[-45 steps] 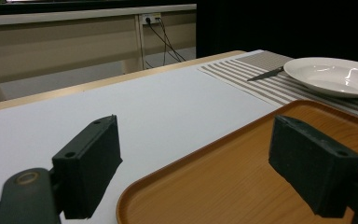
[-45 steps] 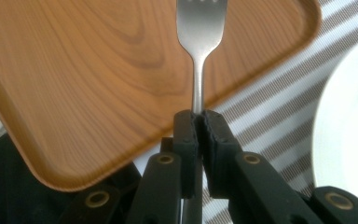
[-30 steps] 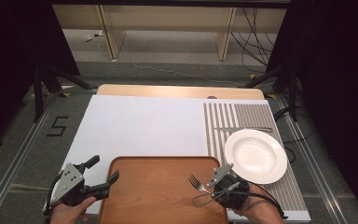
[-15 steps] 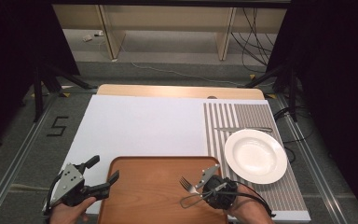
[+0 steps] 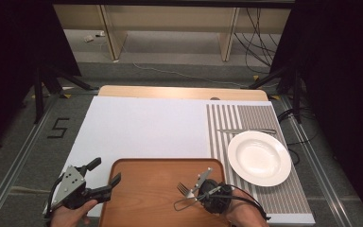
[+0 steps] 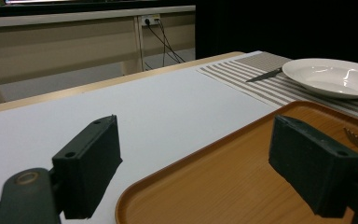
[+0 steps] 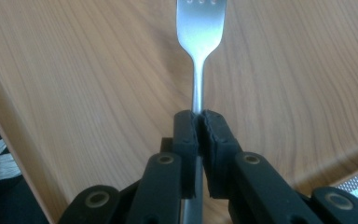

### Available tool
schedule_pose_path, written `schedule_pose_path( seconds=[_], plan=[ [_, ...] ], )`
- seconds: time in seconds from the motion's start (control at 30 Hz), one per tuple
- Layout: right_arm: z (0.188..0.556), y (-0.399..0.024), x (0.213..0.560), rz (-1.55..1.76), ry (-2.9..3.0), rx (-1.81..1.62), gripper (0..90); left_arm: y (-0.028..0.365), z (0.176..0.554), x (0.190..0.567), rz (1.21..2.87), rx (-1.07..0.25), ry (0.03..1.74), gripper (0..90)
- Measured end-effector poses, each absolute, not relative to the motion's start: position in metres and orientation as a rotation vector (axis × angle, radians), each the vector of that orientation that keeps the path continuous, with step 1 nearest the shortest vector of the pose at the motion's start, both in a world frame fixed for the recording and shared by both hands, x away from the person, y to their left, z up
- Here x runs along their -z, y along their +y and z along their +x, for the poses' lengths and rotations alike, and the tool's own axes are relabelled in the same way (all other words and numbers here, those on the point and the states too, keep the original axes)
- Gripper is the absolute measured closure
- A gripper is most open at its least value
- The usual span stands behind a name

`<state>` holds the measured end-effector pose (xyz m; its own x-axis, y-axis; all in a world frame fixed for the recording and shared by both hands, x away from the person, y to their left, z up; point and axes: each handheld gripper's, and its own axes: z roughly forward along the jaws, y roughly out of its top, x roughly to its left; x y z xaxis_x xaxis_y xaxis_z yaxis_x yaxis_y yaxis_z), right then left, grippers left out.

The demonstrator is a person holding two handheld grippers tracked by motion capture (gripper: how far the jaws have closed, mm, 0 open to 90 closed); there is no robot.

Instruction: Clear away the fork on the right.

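Observation:
My right gripper (image 5: 200,189) is shut on the handle of a silver fork (image 5: 184,190) and holds it low over the right part of a brown wooden tray (image 5: 142,194). In the right gripper view the fork (image 7: 199,28) points away from the closed right gripper (image 7: 199,126), with the tray's wood grain (image 7: 74,70) underneath. My left gripper (image 5: 105,171) stands open at the tray's left edge with nothing in it. In the left gripper view one jaw of the left gripper (image 6: 200,163) is over the white surface and the other over the tray (image 6: 223,186).
A white plate (image 5: 259,157) rests on a striped mat (image 5: 231,118) to the right of the tray, and a knife (image 5: 246,131) lies just beyond it. A white board (image 5: 142,127) covers the table's middle. The left gripper view shows the plate (image 6: 335,77) and knife (image 6: 263,74).
My right gripper has carried the fork leftward, from the tray's right edge toward its middle. The left gripper has stayed where it was.

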<state>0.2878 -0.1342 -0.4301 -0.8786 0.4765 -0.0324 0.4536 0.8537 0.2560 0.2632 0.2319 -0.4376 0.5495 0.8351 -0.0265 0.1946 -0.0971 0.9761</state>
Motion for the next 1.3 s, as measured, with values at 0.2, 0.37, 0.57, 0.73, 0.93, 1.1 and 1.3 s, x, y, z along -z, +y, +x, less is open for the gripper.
schedule_pose_path(
  seconds=[0.2, 0.37, 0.57, 0.73, 0.93, 1.1, 1.3],
  plan=[
    [0.288, -0.127, 0.431, 0.727, 2.943, -0.356, 85.2, 0.232, 0.263, 0.438, 1.610, -0.680, 0.889, 16.4],
    [0.290, -0.118, 0.436, 0.734, 2.955, -0.329, 85.3, 0.232, 0.263, 0.438, 1.611, -0.679, 0.890, 16.4],
    [0.294, -0.115, 0.444, 0.779, 2.965, -0.286, 85.2, 0.232, 0.263, 0.438, 1.612, -0.678, 0.890, 16.4],
    [0.295, -0.114, 0.449, 0.785, 2.978, -0.276, 85.0, 0.232, 0.263, 0.438, 1.611, -0.677, 0.890, 16.4],
    [0.296, -0.114, 0.451, 0.827, 2.977, -0.279, 76.0, 0.231, 0.264, 0.438, 1.604, -0.676, 0.885, 16.4],
    [0.297, -0.118, 0.442, 0.879, 2.908, -0.455, 53.8, 0.232, 0.263, 0.437, 1.612, -0.680, 0.886, 16.4],
    [0.288, -0.110, 0.435, 0.820, 2.889, -0.629, 56.9, 0.232, 0.263, 0.437, 1.612, -0.679, 0.884, 16.4]
  ],
)
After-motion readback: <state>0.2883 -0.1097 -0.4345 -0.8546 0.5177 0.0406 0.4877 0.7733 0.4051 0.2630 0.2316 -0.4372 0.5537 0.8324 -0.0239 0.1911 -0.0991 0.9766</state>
